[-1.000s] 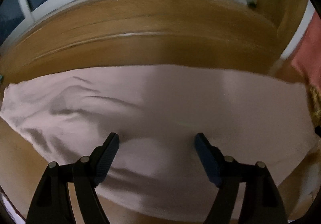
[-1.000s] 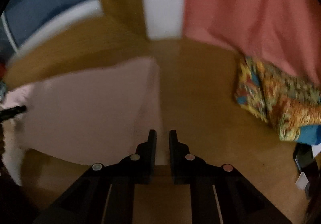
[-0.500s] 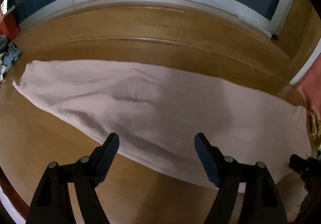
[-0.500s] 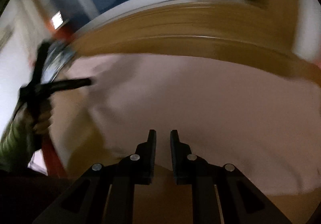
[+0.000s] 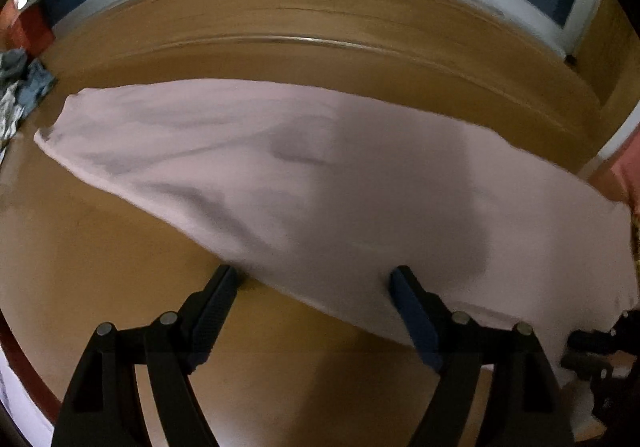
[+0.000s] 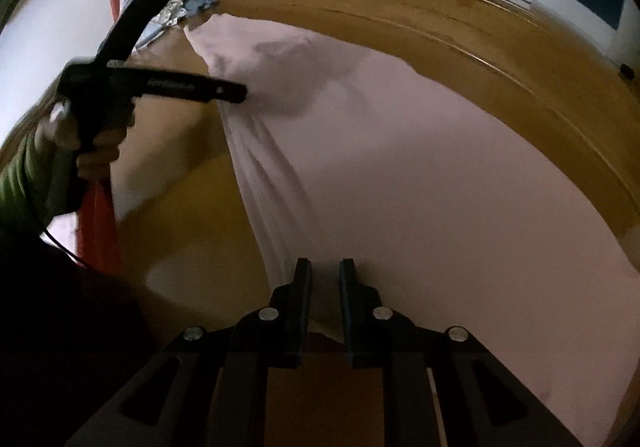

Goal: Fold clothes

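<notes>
The pale pink garment lies spread on the wooden desk, and both hand-held grippers have swung to its near hem: the left hand-held gripper gapes wide over the edge, ready to pinch for a fold. The right hand-held gripper stands nearly together at the hem, but whether cloth is caught between its pads is hard to tell.

Left hand-held gripper tilts steeply down, jaws spread wide; right hand-held gripper tilts down too, jaws nearly together with a slim gap.
</notes>
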### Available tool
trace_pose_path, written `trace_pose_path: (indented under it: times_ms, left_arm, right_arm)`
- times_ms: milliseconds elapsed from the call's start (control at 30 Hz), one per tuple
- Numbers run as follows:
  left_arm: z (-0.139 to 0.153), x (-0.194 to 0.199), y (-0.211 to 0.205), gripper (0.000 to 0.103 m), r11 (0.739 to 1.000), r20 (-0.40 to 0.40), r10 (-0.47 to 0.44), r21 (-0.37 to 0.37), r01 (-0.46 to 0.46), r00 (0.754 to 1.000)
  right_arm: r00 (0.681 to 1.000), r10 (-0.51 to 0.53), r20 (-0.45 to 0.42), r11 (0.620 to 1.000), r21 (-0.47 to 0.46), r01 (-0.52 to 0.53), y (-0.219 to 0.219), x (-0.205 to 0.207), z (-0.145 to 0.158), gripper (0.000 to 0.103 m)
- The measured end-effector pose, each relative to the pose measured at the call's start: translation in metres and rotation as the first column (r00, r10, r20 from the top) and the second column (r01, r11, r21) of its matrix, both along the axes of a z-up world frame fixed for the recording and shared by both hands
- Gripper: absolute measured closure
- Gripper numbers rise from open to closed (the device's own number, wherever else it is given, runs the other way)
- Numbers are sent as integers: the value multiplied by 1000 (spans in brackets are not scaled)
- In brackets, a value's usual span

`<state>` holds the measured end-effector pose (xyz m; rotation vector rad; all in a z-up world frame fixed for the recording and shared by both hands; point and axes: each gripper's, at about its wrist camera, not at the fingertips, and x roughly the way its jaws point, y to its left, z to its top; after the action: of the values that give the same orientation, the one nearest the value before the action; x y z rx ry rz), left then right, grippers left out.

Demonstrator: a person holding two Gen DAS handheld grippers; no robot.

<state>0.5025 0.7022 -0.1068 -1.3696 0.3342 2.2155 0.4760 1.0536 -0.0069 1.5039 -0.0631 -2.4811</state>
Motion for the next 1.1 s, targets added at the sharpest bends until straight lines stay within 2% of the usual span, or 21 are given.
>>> trace_pose_path:
  times_ms: [100, 200, 367, 433, 533, 567, 667, 767, 833, 900, 1000, 1033, 1100]
  left_arm:
    - [10, -6, -12, 27, 999, -25, 35, 31, -34, 999]
    - [10, -15, -11, 27, 999, -37, 49, 13, -49, 998]
    - [0, -18, -6, 25, 997, -26, 59, -38, -60, 998]
    - [-4, -15, -6, 24, 996, -22, 68, -55, -70, 997]
    - [-5, -8, -19, 24, 994, -23, 91, -59, -93, 996]
    - [-6, -9, -24, 23, 993, -13, 102, -52, -103, 995]
    - [-3, -8, -27, 23, 990, 8, 137, -28, -137, 991]
    - [5, -5, -29, 27, 985, 12, 170, 9, -170, 985]
    - [12, -11, -27, 27, 979, -16, 197, 46, -197, 980]
    - [12, -23, -22, 27, 975, -28, 223, 34, -222, 975]
    - [-5, -36, -7, 27, 967, -34, 248, -51, -250, 968]
    - [-8, -37, -7, 24, 965, -30, 255, -60, -257, 966]
    - [-9, -34, -12, 24, 959, -11, 279, -37, -280, 960]
  right_arm:
    - [997, 49, -53, 998, -48, -51, 3, -40, 23, 88]
    - [988, 124, -92, 992, -10, -125, -4, -101, 29, 88]
    - [983, 177, -49, 983, -42, -179, -24, -187, 4, 88]
    - [986, 167, -8, 986, -3, -167, -22, -213, -16, 88]
    - [988, 150, -42, 988, 49, -148, -11, -217, -21, 94]
    - [990, 136, -40, 989, 60, -134, -5, -222, -22, 101]
    - [992, 127, -15, 990, 63, -125, 4, -234, -19, 101]
    - [974, 223, -46, 974, 36, -222, -16, -245, -9, 100]
    - [956, 286, -66, 958, 20, -285, -31, -253, -4, 99]
    - [936, 346, -63, 938, 20, -346, -53, -268, -11, 99]
    - [903, 427, -48, 904, 29, -426, -83, -292, -26, 99]
    - [898, 438, -54, 899, 42, -436, -87, -296, -29, 99]
    - [895, 440, -71, 897, 91, -433, -92, -307, -32, 100]
